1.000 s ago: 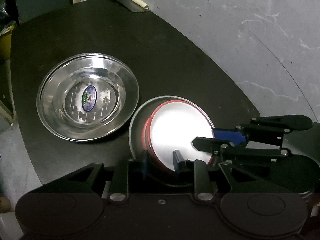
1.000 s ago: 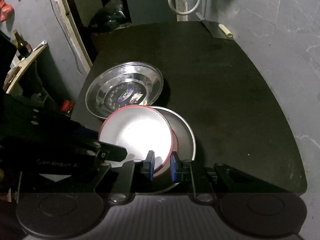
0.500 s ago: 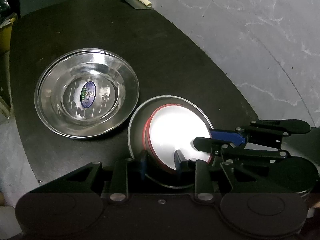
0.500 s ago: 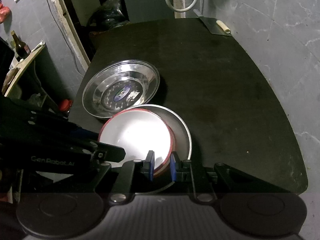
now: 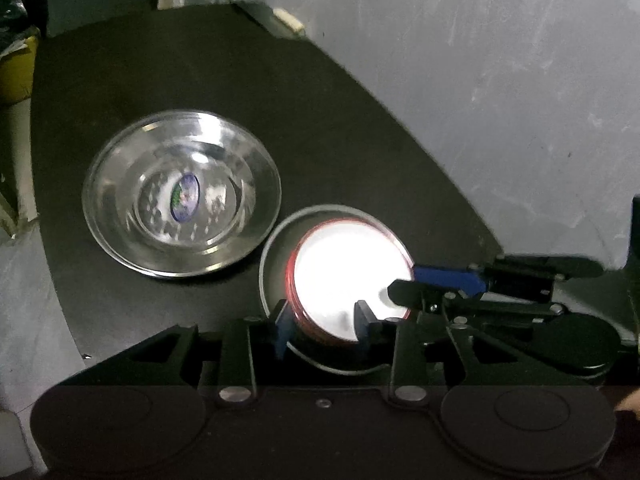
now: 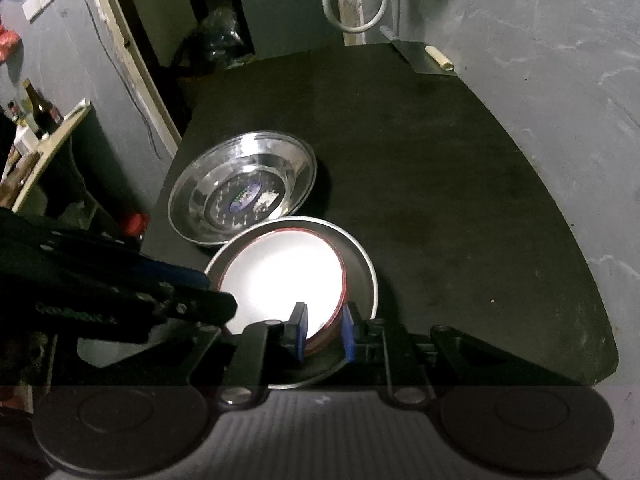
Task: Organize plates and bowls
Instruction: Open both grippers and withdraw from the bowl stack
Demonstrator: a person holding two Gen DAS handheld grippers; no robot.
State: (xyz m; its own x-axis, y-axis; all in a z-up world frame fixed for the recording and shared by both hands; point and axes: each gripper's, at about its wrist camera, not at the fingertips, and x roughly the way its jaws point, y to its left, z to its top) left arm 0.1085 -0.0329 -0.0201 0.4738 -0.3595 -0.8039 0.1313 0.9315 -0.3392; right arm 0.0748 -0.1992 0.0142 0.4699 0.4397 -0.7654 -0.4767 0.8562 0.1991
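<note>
We had the red-rimmed bowl (image 6: 280, 276) nested in the metal bowl (image 6: 360, 268) on the surface (image 6: 440, 200), right hand-held gripper (image 6: 324, 330) clenched on its near rim, left hand-held gripper (image 5: 322, 326) just opening, released, straddling its side.

Left tool (image 5: 320, 326): matte black plastic body, two round raised discs low on the housing, black linkage arms with silver screw heads at the pivots, small silver screw dead centre, blue pads on the finger tips. Right tool (image 6: 324, 330): same build, grey ribbed panel between its two round discs, black arms, silver pivot screws, two blue finger pads. Faint pale lettering on the left tool's side arm in the right view, unreadable
</note>
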